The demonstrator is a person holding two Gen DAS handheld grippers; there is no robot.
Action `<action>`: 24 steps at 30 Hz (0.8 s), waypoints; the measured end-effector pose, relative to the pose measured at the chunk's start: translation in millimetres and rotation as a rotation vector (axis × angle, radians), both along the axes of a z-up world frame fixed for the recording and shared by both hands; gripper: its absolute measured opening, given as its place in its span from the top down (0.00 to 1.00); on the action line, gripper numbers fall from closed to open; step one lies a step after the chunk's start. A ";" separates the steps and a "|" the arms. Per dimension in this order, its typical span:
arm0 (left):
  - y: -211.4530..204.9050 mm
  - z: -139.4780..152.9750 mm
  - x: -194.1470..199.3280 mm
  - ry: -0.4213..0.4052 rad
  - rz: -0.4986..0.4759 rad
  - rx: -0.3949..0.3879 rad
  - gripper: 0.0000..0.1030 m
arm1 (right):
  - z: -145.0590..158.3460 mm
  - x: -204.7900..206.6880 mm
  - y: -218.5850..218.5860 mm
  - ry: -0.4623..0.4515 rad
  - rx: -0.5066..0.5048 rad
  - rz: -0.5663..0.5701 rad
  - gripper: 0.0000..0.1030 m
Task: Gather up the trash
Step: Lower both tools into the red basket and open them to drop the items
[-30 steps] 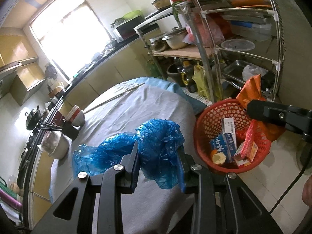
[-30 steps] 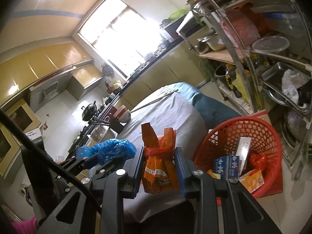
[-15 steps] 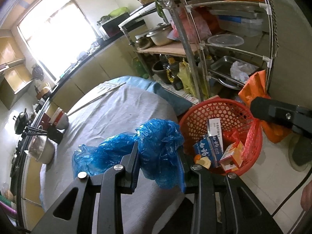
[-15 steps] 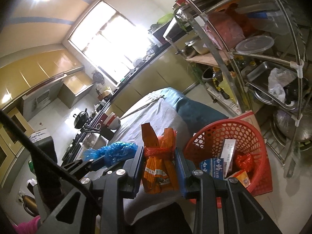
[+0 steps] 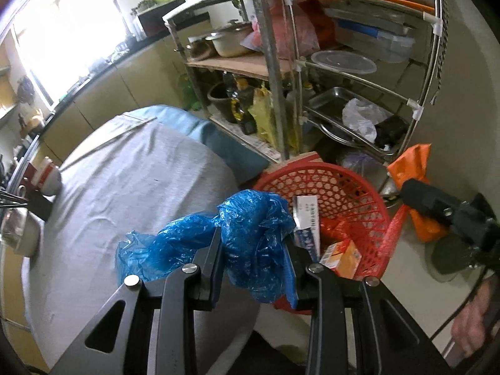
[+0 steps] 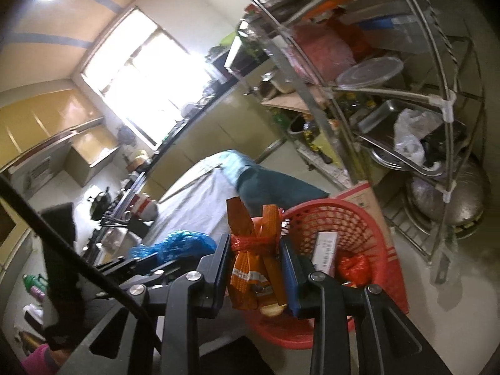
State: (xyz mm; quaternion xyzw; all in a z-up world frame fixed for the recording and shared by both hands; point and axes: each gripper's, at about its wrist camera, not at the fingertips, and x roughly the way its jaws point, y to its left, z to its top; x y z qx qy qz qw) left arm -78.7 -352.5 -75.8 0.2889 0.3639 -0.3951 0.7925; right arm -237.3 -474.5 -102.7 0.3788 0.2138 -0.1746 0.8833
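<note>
Two wrappers point(image 5: 256, 237) point(image 6: 253, 268) half-hiding basket point(image 5: 340, 187) contents

No text can be read with certainty in either view. A white and blue carton point(image 5: 307, 222) standing in the red basket point(image 5: 337, 178) carries dark print and white characters, but they are too blurred to make out. The same holds for the small orange box point(image 5: 342, 257) beside it and the orange wrapper point(image 6: 250, 268).

Cluttered metal rack point(image 5: 281, 72), grey-clothed table point(image 5: 125, 181).
</note>
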 end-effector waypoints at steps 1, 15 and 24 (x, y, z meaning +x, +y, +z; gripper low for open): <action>-2.5 -1.8 -0.9 0.008 -0.006 -0.002 0.67 | -2.6 0.6 -2.0 0.011 -0.004 -0.009 0.67; -19.7 -9.2 -14.0 0.000 -0.054 -0.002 0.67 | -19.3 -5.6 -14.0 0.059 0.000 -0.053 0.66; -20.7 -3.8 -24.1 -0.058 -0.080 -0.003 0.65 | -13.8 -2.1 -14.5 0.041 -0.010 -0.042 0.66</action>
